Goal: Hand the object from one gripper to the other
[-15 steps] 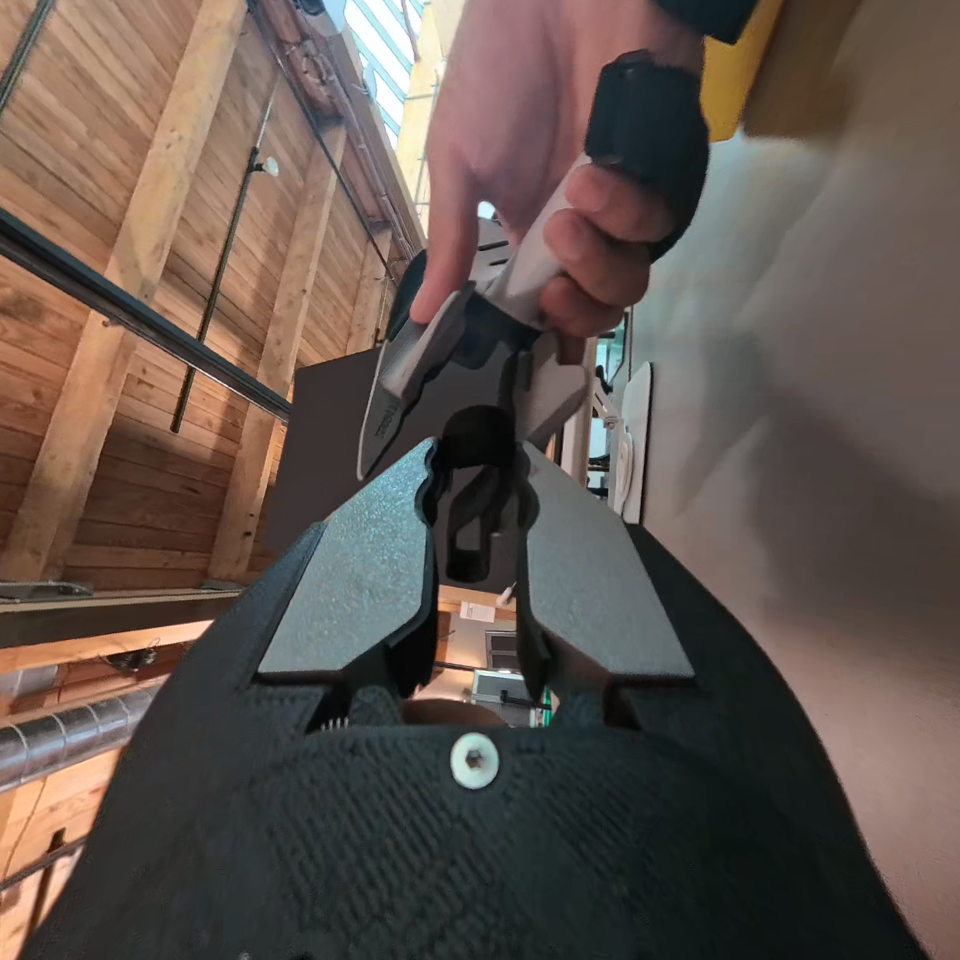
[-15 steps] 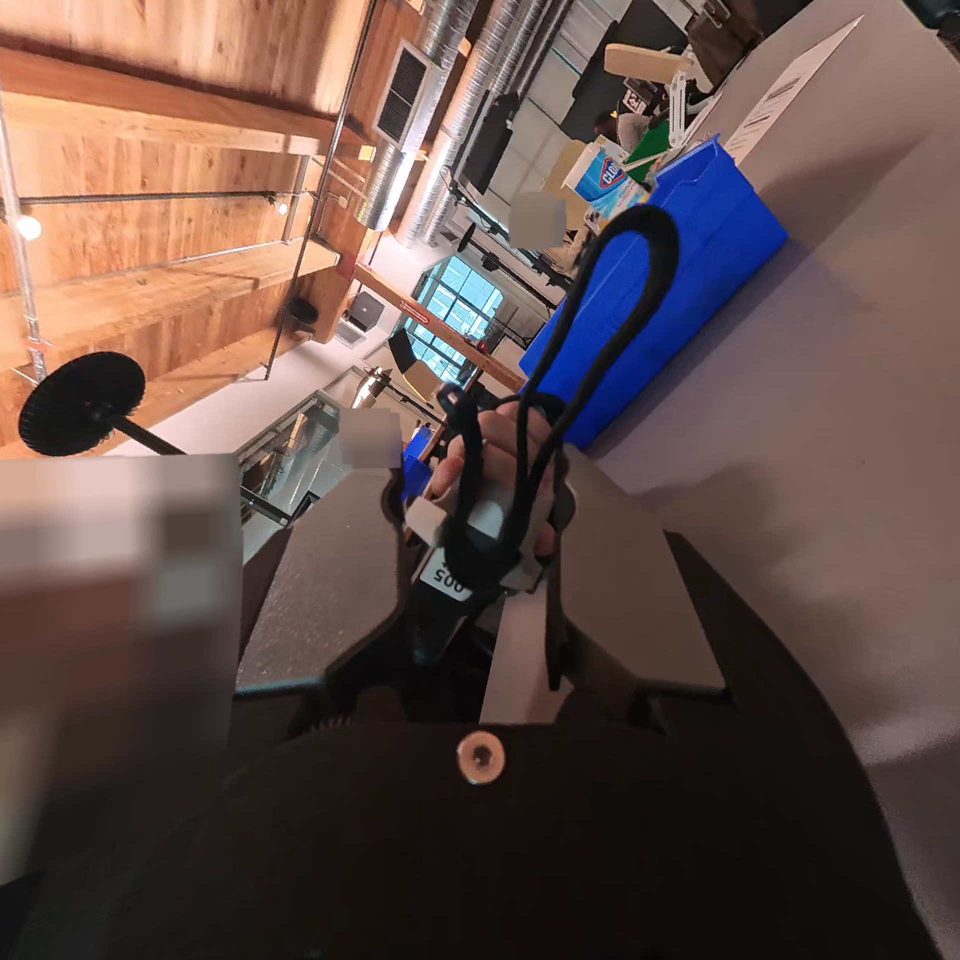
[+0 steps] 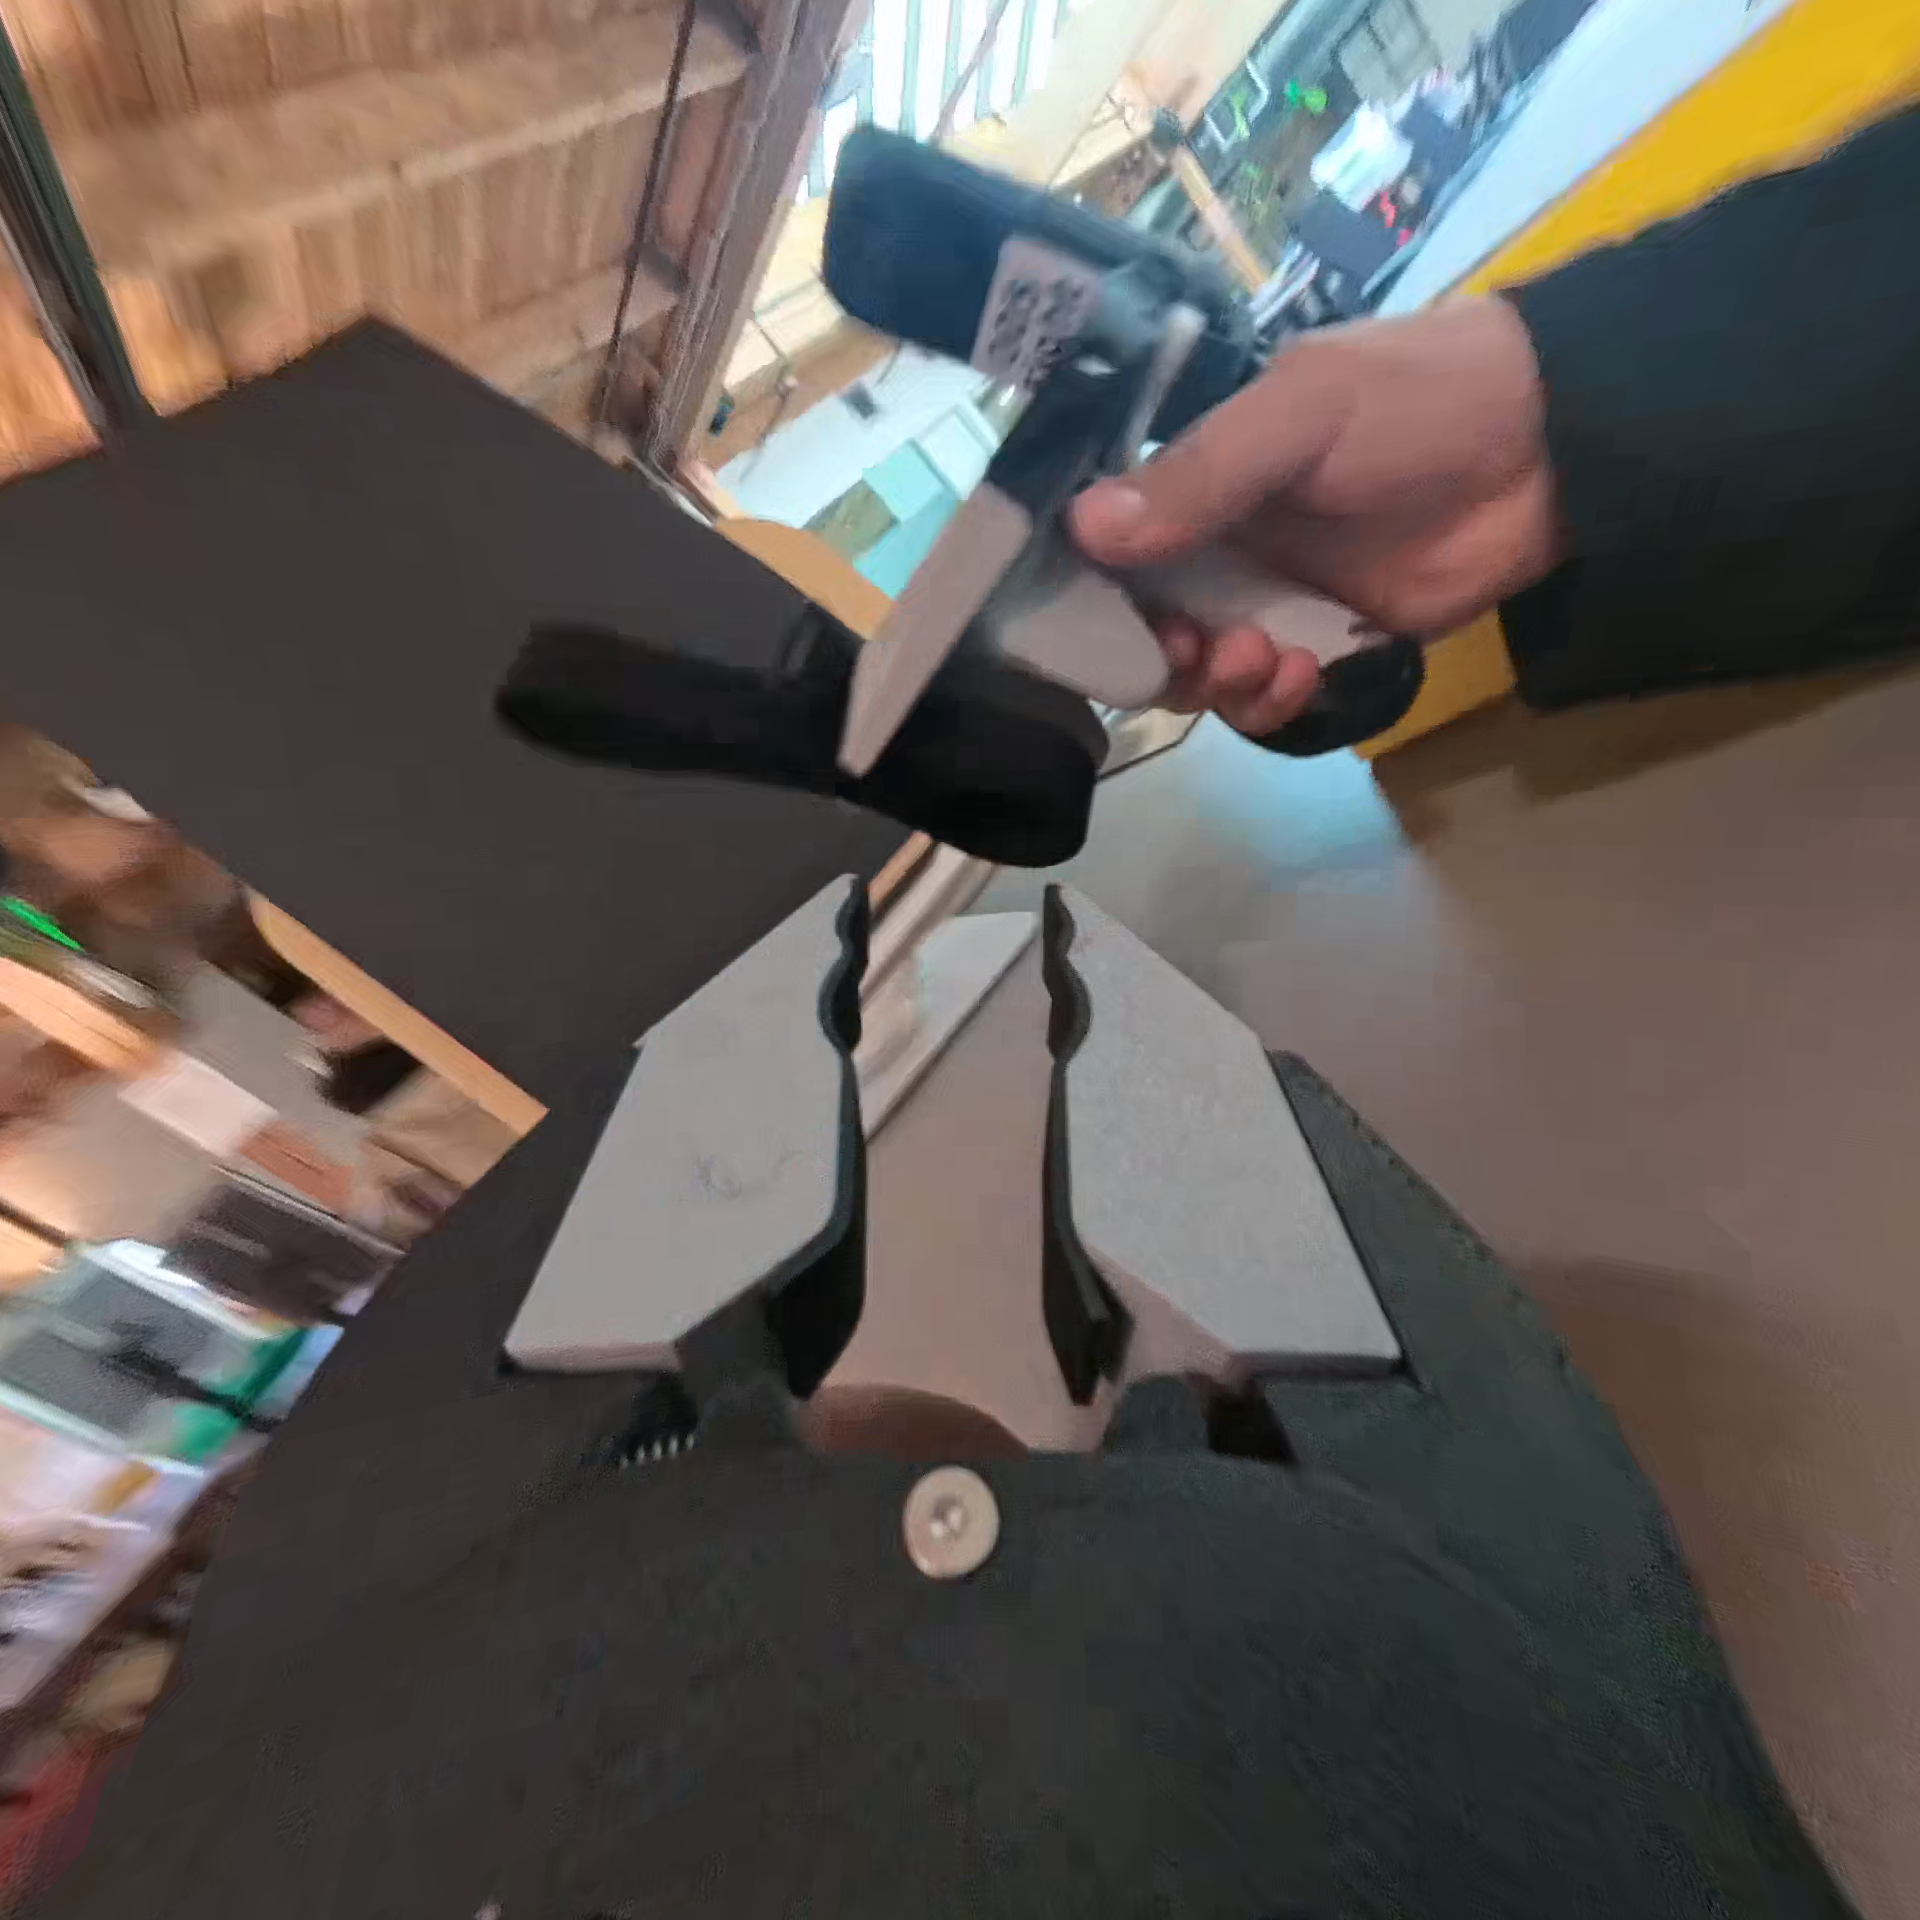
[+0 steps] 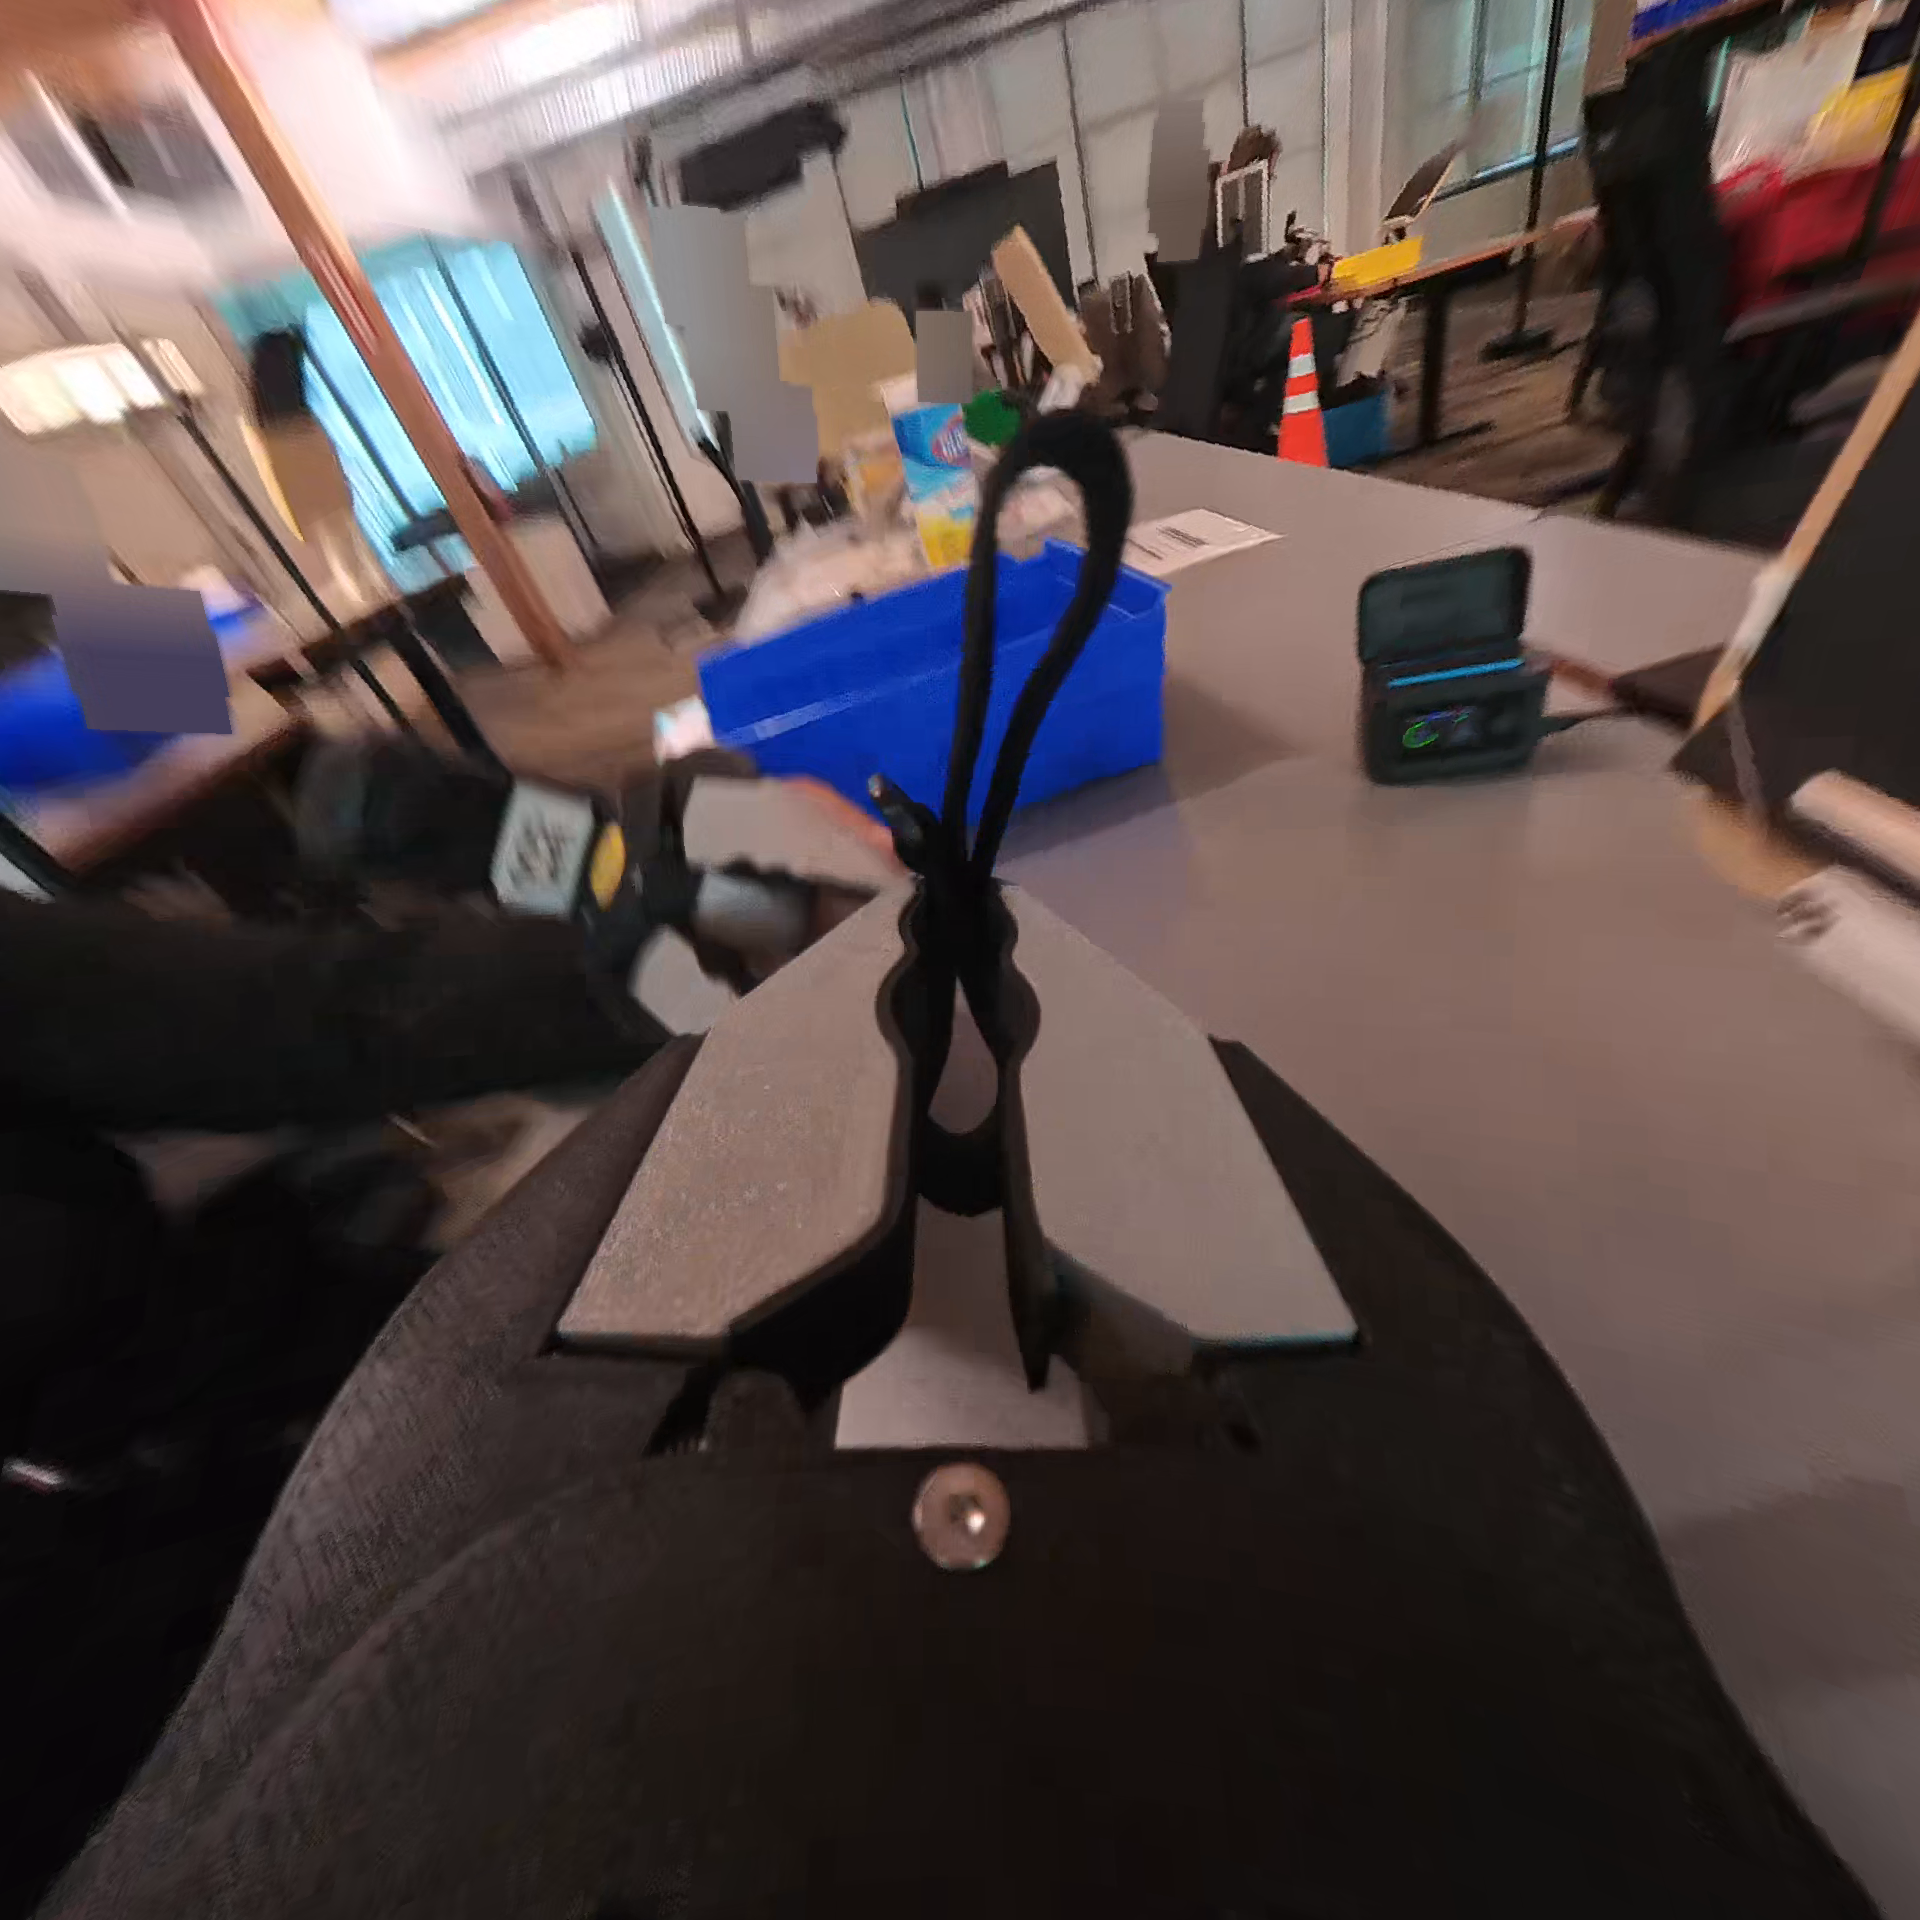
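Above grey table, right claw pinched black strap; left claw spread, empty, apart from strap.

Left gripper: fingers parted, nothing between them. Right gripper: fingers closed together, pointing away.

On your right wrist view, a blue bin sits on the grey table at centre frame. To its right you see a small dark case standing open, and a sheet of paper lies behind the bin. An orange traffic cone stands on the floor at upper right. On your left wrist view, a black panel fills the left middle.
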Motion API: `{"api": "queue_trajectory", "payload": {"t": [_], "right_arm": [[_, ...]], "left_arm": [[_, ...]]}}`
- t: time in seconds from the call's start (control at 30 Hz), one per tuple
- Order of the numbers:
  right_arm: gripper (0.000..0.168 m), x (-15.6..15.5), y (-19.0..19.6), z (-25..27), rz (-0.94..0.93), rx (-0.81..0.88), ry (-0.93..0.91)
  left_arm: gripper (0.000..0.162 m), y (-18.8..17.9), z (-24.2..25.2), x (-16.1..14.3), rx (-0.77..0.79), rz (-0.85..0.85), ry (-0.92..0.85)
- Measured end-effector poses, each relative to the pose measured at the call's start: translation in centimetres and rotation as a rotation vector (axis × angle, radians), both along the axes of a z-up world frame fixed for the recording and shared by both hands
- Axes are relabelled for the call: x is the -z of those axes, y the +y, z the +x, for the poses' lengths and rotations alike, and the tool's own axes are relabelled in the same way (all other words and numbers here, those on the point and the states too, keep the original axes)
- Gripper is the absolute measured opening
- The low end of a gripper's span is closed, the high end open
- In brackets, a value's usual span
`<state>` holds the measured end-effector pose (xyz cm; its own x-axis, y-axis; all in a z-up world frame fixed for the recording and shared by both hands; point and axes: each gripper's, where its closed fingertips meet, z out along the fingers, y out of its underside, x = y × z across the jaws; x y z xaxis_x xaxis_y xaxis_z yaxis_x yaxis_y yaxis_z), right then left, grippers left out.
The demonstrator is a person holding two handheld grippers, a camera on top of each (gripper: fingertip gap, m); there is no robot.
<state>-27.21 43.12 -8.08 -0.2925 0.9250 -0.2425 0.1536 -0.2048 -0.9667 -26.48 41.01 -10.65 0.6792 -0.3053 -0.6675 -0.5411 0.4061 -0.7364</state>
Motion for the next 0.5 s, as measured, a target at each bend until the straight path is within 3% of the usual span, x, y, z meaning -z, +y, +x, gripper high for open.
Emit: {"api": "queue_trajectory", "payload": {"t": [0.1, 0.17, 0.33, 0.47, 0.5], "right_arm": [[0.005, 1.4, -0.8, 0.2, 0.370, 0.010, -0.031], [0.005, 1.9, -2.1, 0.3, 0.511, -0.028, -0.015], [0.005, 3.7, -4.0, 0.8, 0.686, -0.125, -0.050], [0.005, 4.5, -4.2, 0.4, 0.673, -0.141, -0.081], [0.005, 4.5, -4.3, 0.3, 0.668, -0.143, -0.081]], "left_arm": [[0.051, -0.2, 0.1, 0.5, 0.174, -0.271, -0.263], [0.060, -0.4, 0.0, -0.1, 0.243, -0.351, -0.386], [0.045, -1.6, -0.4, -2.0, 0.331, -0.312, -0.478], [0.047, -2.2, 0.7, -1.7, 0.366, -0.320, -0.435], [0.037, -2.0, 0.8, -1.4, 0.347, -0.315, -0.404]]}}
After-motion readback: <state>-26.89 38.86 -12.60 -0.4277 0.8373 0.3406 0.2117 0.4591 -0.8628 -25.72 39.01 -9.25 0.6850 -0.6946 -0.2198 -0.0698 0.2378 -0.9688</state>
